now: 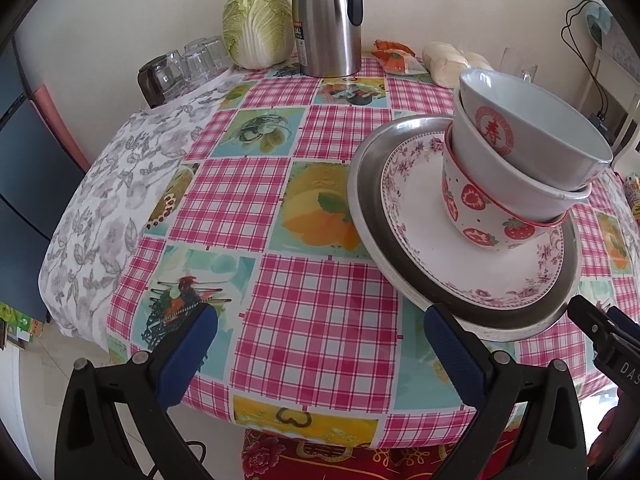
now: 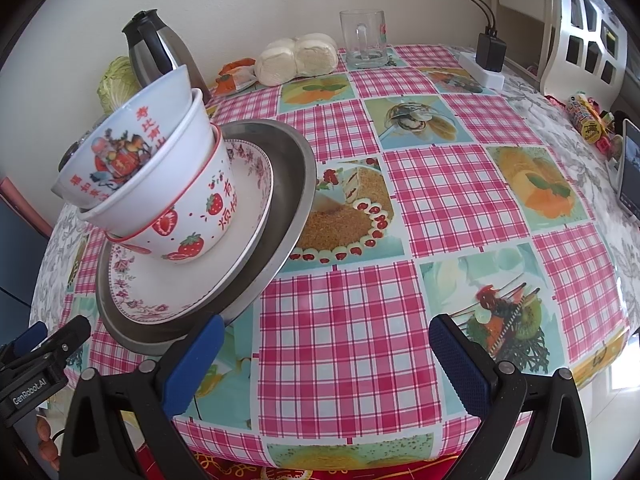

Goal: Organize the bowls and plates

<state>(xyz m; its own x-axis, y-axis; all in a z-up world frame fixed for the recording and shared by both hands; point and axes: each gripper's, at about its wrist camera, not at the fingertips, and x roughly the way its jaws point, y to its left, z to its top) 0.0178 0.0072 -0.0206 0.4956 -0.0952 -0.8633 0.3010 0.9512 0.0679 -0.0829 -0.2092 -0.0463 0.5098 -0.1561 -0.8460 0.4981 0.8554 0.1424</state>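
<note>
A stack stands on the checked tablecloth: a metal plate (image 1: 362,184) at the bottom, a floral china plate (image 1: 416,220) on it, then a strawberry bowl (image 1: 476,208), a plain white bowl (image 1: 516,176) and a white bowl with a red emblem (image 1: 532,128) nested on top. The stack also shows in the right wrist view: metal plate (image 2: 296,184), floral plate (image 2: 180,280), strawberry bowl (image 2: 188,220), top bowl (image 2: 132,148). My left gripper (image 1: 320,316) is open, its right finger by the metal plate's near rim. My right gripper (image 2: 326,326) is open, its left finger by that rim.
At the table's back stand a steel thermos jug (image 1: 326,20), a cabbage (image 1: 258,26), upturned glasses (image 1: 188,64), steamed buns (image 2: 298,58), a glass mug (image 2: 364,38) and a power strip with charger (image 2: 486,64). A phone (image 2: 628,168) and snacks (image 2: 588,120) sit at the right edge.
</note>
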